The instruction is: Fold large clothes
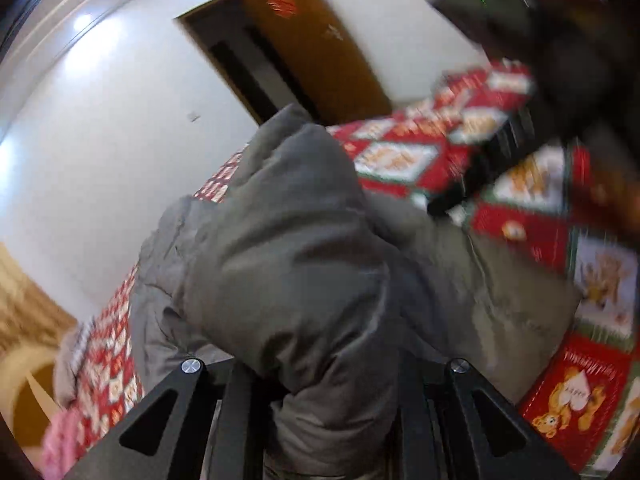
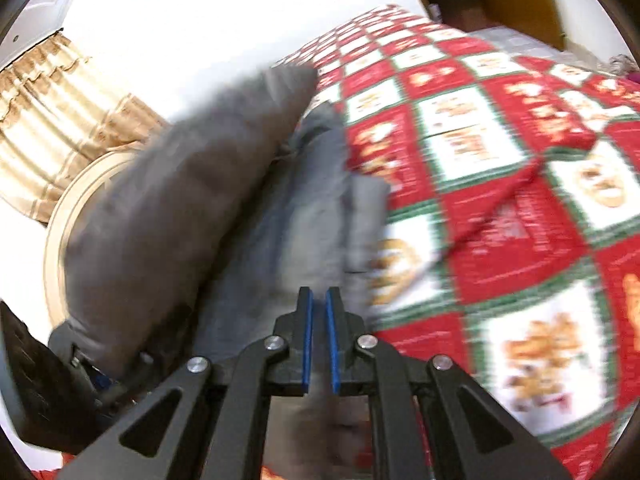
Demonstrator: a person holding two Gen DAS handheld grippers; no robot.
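A grey padded jacket lies bunched on a bed with a red, white and green teddy-bear blanket. My left gripper is shut on a thick fold of the jacket, which hides its fingertips and rises in front of the camera. In the right wrist view the jacket lies at the left on the blanket. My right gripper has its blue-padded fingers nearly together with a thin edge of grey fabric between them. The right gripper also shows, blurred, at the top right of the left wrist view.
A white wall and a brown door stand behind the bed. A beige curtain and a round cream-rimmed object are to the left. A pink item lies at the bed's edge.
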